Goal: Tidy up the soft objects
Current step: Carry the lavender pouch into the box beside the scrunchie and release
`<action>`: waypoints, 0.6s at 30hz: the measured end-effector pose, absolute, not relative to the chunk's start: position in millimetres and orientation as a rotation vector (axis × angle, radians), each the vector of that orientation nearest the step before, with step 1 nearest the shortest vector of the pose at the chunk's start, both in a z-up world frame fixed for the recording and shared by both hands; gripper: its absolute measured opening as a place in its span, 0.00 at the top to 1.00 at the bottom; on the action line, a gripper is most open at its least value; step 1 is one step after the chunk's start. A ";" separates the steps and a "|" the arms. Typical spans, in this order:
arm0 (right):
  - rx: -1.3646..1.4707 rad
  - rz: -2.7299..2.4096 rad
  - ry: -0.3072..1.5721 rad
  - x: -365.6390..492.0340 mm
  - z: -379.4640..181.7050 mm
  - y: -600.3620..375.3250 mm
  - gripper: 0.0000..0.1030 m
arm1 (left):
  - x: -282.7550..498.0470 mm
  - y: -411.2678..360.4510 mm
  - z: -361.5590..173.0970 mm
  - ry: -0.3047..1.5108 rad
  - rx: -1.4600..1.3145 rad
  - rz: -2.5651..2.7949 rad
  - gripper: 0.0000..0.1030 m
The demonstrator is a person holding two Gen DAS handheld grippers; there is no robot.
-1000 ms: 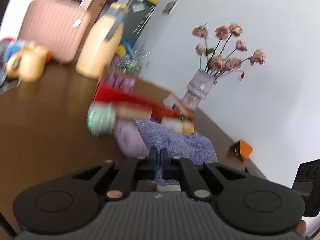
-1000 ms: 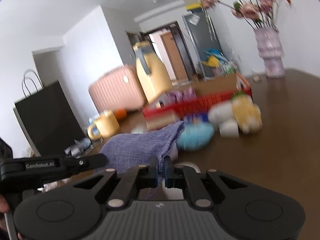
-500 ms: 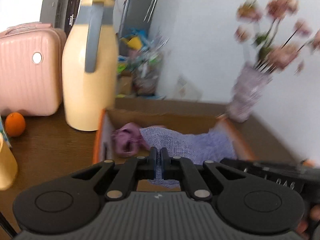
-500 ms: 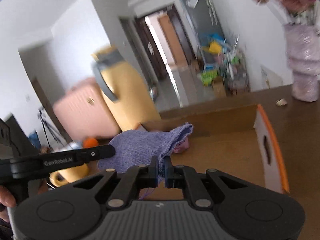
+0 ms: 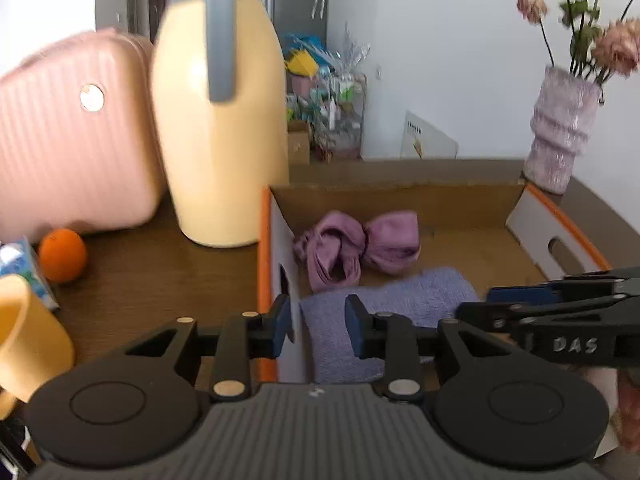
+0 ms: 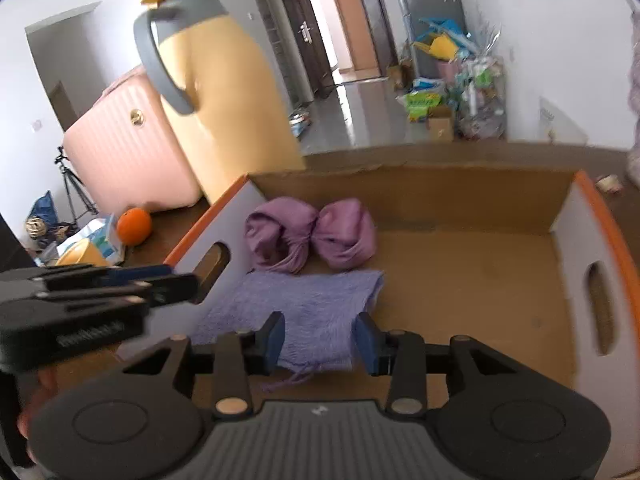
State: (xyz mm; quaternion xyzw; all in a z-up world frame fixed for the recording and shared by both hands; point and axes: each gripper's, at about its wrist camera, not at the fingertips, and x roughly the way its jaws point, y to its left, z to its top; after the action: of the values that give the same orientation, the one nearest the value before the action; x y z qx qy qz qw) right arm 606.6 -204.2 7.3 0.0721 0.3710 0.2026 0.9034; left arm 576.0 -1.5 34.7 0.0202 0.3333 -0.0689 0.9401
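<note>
An open cardboard box [image 6: 408, 184] with orange rims stands on the dark wooden table. Inside it, a knotted purple cloth [image 6: 312, 236] [image 5: 356, 248] lies near the back left corner. In front of that, a lavender knitted cloth [image 6: 304, 308] [image 5: 392, 300] lies flat on the box floor. My left gripper [image 5: 318, 328] hovers over the cloth's left end beside the box's left wall [image 5: 280, 248]. My right gripper [image 6: 320, 340] hovers over its near edge. Both pairs of jaws are opening. The cloth shows between the pads, which no longer press on it.
A tall yellow jug [image 5: 220, 128] and a pink suitcase [image 5: 68, 148] stand left of the box. An orange [image 5: 62, 254], a yellow mug [image 5: 24, 332] and a blue-white pack [image 5: 20, 268] lie nearer. A vase [image 5: 560, 140] with pink flowers stands at the back right.
Both grippers carried the lavender cloth across the table to the box, then parted their jaws. The cloth, stretched between them before, now lies on the box floor.
</note>
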 end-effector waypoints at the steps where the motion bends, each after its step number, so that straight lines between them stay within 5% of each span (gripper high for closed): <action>1: 0.149 0.408 0.751 601.7 15.9 -209.3 0.63 | 571.7 -0.5 44.7 0.668 0.043 -0.139 0.70; 5: 0.132 0.372 0.684 576.5 58.9 -232.9 0.60 | 545.0 6.5 89.7 0.596 0.032 -0.141 0.64; 10: 0.107 0.316 0.564 514.8 123.1 -272.2 0.47 | 488.5 20.5 145.0 0.474 0.031 -0.120 0.27; 18: 0.127 0.250 0.453 423.7 169.6 -313.6 0.39 | 410.0 18.8 182.5 0.385 0.039 -0.107 0.22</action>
State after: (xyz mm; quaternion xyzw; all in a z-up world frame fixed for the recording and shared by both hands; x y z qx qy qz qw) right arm 423.7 -313.6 169.6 0.0626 0.2237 0.1238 0.9647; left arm 410.0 18.8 182.5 0.0195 0.1910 -0.0529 0.9800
